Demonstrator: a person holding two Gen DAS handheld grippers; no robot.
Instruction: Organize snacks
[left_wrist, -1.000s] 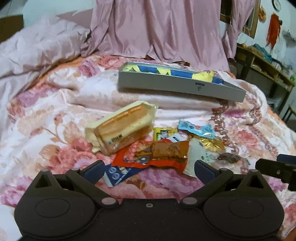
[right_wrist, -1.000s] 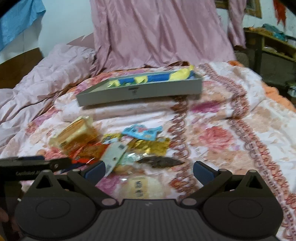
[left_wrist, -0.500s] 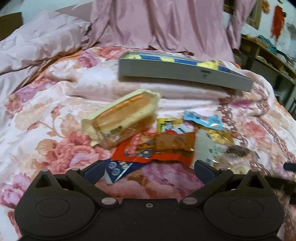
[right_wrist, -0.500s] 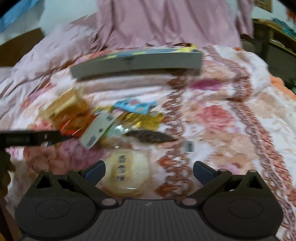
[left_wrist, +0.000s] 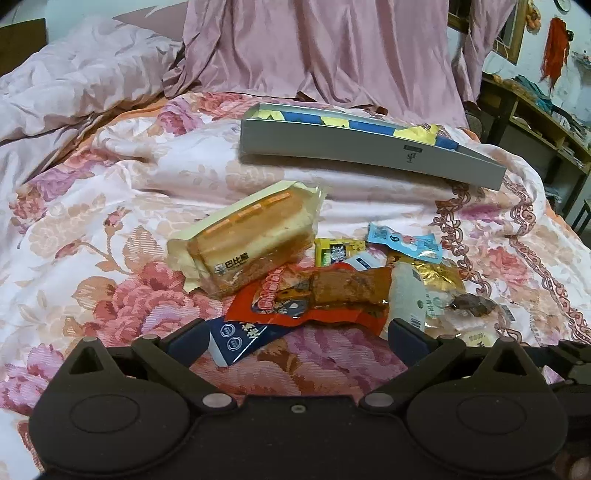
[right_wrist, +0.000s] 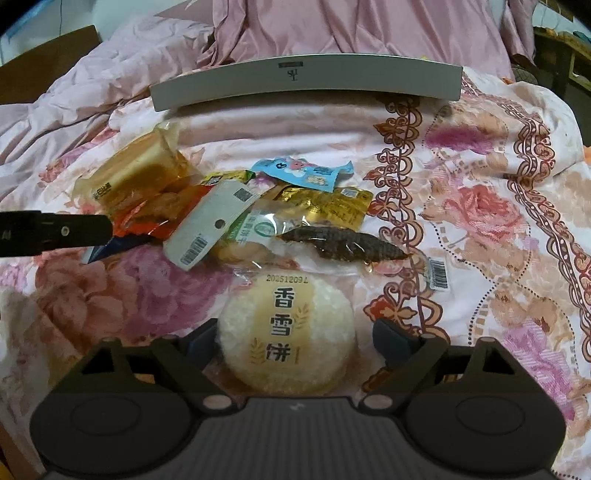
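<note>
A pile of snack packets lies on the flowered bedspread (left_wrist: 92, 236). My right gripper (right_wrist: 295, 339) is open and low, its fingers on either side of a round white rice cracker pack (right_wrist: 288, 332). Just beyond are a dark dried-fish packet (right_wrist: 343, 243), a white barcode packet (right_wrist: 210, 225) and a light-blue packet (right_wrist: 303, 171). My left gripper (left_wrist: 295, 339) is open just short of a red packet (left_wrist: 314, 299) and a dark-blue packet (left_wrist: 236, 338). A wrapped bread loaf (left_wrist: 247, 243) lies behind them. The grey box (left_wrist: 362, 147) sits at the back.
Pink crumpled bedding (left_wrist: 81, 85) and a pink curtain (left_wrist: 332, 48) rise behind the box. Wooden shelves (left_wrist: 535, 107) stand off the bed's right side. The left gripper's finger (right_wrist: 55, 230) juts in at the left of the right wrist view. Bare bedspread (right_wrist: 498, 221) lies right of the pile.
My right gripper has dropped and moved forward, so the round rice cracker pack now sits between its fingers. The left gripper has edged slightly nearer the pile. Both stay open.
</note>
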